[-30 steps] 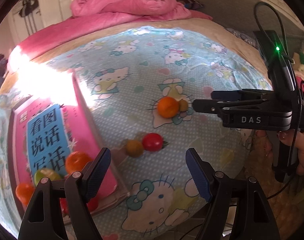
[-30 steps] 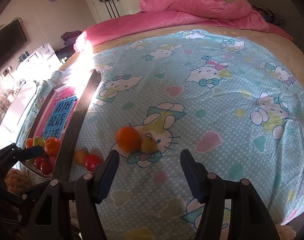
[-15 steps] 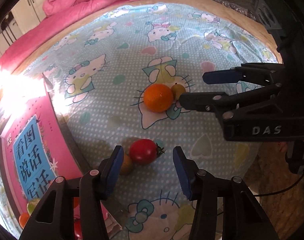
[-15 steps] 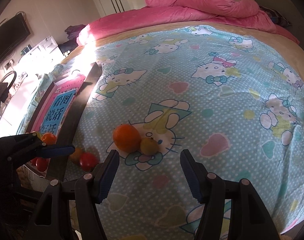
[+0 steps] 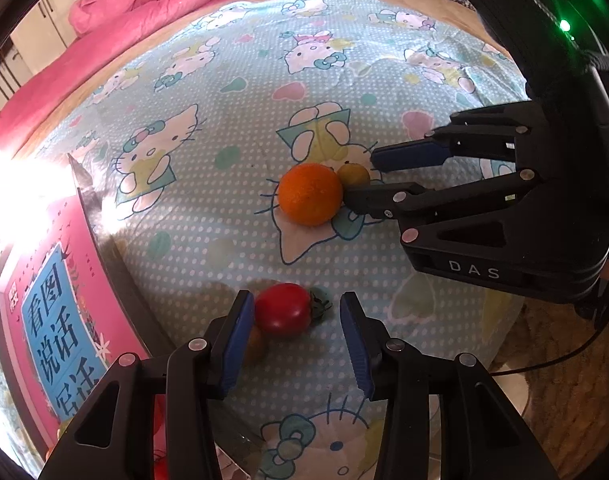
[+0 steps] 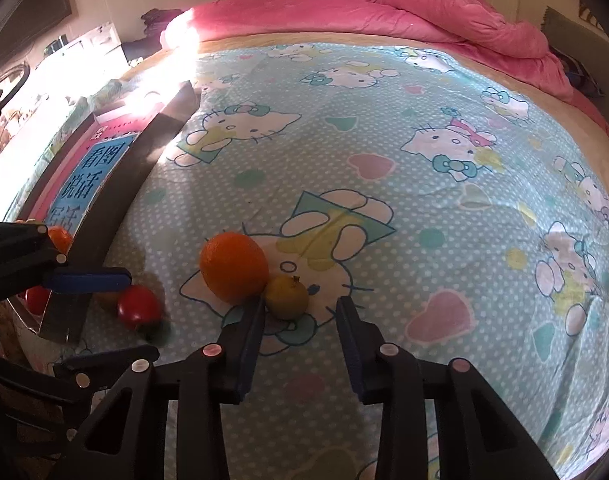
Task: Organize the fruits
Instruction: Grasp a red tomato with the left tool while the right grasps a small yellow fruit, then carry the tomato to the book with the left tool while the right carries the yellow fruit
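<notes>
A red tomato [image 5: 283, 310] lies on the Hello Kitty bedsheet between the tips of my open left gripper [image 5: 296, 334]; a small yellowish fruit [image 5: 253, 345] sits half hidden behind the left finger. An orange [image 5: 310, 193] touches a small yellow-green fruit [image 5: 353, 175] farther on. My open right gripper [image 6: 300, 338] has its tips on either side of that small fruit [image 6: 286, 296], the orange [image 6: 233, 267] just to its left. It also shows in the left wrist view [image 5: 368, 178].
A tray [image 6: 116, 204] lined with a pink book [image 5: 54, 312] stands at the left and holds several fruits [image 6: 58, 238]. A pink duvet [image 6: 384, 12] lies at the bed's far end. The bed's edge and floor [image 5: 552, 344] are at the right.
My left gripper has moved forward and down so the tomato now sits between its fingertips. My right gripper has advanced to the small yellow-green fruit beside the orange.
</notes>
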### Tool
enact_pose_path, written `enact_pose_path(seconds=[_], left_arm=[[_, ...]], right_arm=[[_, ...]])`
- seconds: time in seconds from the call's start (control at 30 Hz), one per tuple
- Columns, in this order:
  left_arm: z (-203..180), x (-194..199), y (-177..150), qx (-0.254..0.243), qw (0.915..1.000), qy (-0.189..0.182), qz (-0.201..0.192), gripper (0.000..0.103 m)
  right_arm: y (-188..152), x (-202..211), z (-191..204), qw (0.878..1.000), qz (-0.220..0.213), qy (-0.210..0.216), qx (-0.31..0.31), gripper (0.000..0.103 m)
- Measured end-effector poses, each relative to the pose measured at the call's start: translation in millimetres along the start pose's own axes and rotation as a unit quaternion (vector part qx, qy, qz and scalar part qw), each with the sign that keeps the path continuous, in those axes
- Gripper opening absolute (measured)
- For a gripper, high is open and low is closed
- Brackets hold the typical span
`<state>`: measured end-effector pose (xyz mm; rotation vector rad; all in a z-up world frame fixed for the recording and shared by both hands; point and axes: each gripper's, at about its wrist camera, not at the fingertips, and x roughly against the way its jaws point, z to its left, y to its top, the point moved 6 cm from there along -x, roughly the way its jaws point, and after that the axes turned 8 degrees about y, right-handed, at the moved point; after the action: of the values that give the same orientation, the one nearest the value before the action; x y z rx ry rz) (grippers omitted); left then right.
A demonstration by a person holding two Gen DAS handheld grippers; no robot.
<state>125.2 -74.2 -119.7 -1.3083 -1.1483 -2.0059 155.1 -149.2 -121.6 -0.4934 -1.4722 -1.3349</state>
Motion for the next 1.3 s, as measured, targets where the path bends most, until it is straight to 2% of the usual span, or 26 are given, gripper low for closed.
enact_pose_path(seconds=[0.1,0.17,0.23,0.3,0.43,0.83,1.1,1.3], left_arm=[[0.1,-4.1,0.8,-0.005,1.0,0.001,0.005,0.044],[0.3,-7.6,0.9,-0.008,0.9999,0.002,0.012,0.04],[1.5,-10.1,1.3,-0.007,0.9999,-0.002,0.014,0.039],[3.0,-11.6,2.0,-0.003,0.9998,-0.006,0.016,0.034],[7.6,-11.0,2.8,0.008,0.9997,-0.021,0.013,0.033],[34.8,20.3,11.5,0.082,0.9932,-0.075,-0.034,0.033],[47.0,47.7,6.6,0.12,0.9892,-0.065,-0.055,0.033],[62.8,54.6,1.6,0.143,0.9863,-0.053,-0.061,0.033]], right_arm=[[3.1,-1.9,2.1,1.0,0.0,-0.001,0.014,0.033],[5.4,-3.0,4.0,1.0,-0.001,0.004,0.022,0.023],[6.6,-4.1,5.8,1.0,-0.001,0.008,0.027,0.023],[6.5,-4.4,5.5,1.0,-0.002,0.011,0.024,0.023],[5.6,-1.6,0.3,0.999,-0.009,0.034,-0.006,0.023],[3.5,22.5,-7.3,0.992,-0.049,0.093,-0.075,0.023],[10.7,39.2,-2.0,0.988,-0.087,0.106,-0.067,0.023],[15.2,49.0,16.7,0.984,-0.108,0.133,-0.043,0.023]])
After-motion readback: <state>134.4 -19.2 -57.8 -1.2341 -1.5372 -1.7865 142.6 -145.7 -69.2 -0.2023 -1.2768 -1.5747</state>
